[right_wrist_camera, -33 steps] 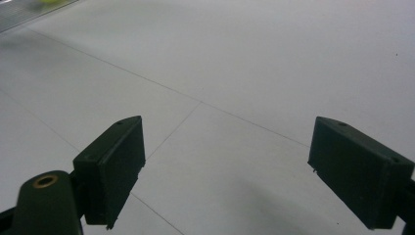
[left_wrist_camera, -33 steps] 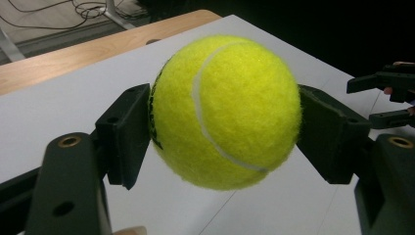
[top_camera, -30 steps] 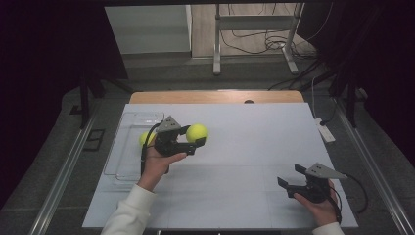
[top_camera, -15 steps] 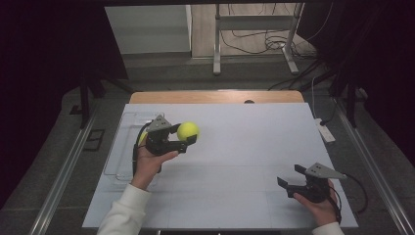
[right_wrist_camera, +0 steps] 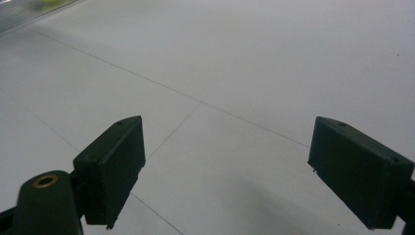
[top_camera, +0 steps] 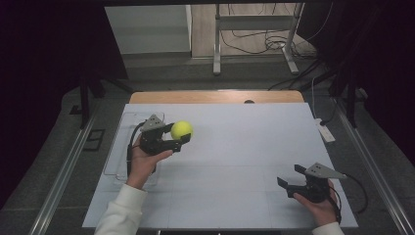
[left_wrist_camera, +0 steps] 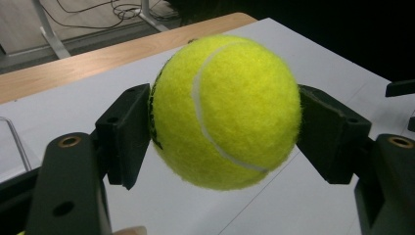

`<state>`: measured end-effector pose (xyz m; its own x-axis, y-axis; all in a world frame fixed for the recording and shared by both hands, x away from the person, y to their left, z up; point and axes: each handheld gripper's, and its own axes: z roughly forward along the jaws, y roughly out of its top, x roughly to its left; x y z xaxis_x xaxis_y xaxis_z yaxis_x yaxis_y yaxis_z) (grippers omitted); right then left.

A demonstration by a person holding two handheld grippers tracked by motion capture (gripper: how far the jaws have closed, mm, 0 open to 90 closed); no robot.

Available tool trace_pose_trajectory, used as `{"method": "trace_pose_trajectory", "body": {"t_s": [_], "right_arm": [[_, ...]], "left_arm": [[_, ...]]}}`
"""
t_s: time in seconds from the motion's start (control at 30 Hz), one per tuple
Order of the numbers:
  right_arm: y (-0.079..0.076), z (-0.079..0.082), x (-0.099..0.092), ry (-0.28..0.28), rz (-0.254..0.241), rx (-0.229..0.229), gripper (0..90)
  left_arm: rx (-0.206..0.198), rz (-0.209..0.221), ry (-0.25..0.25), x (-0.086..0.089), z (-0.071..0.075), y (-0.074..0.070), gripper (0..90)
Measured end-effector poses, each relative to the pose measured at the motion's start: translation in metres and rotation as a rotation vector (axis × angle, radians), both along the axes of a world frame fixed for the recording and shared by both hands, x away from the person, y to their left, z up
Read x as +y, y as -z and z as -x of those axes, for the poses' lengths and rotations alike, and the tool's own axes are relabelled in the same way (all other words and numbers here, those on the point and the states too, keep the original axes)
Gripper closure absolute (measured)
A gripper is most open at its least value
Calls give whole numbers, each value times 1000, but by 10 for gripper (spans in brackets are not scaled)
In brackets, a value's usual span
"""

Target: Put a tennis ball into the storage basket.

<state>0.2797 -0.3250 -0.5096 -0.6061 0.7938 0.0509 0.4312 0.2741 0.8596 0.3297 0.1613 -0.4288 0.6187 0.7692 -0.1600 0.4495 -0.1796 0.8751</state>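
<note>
Crosswise, left gripper (top_camera: pixel 177 136) jaws clamp round tennis ball (top_camera: pixel 181 129).

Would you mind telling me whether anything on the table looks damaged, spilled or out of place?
Nothing stands out. The left gripper holds the tennis ball squarely between its jaws above the white table; the ball's felt and seam look intact. The right gripper is open, and the clear tray lies flat.

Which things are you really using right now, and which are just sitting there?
In use:
- tennis ball, clamped in the left gripper
- clear tray beside it, probably

Sitting idle:
- right gripper, open, holding nothing
- white power strip at the table's edge
</note>
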Motion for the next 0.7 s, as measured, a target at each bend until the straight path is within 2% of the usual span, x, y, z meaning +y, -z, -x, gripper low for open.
{"method": "trace_pose_trajectory", "body": {"t_s": [0.33, 0.7], "right_arm": [[0, 0, 0, -1, 1, 0, 143], [0, 0, 0, 0, 4, -1, 143]], "left_arm": [[-2, -6, -18, 6, 1, 0, 273], [4, -5, -61, 21, 6, 2, 273]]}}
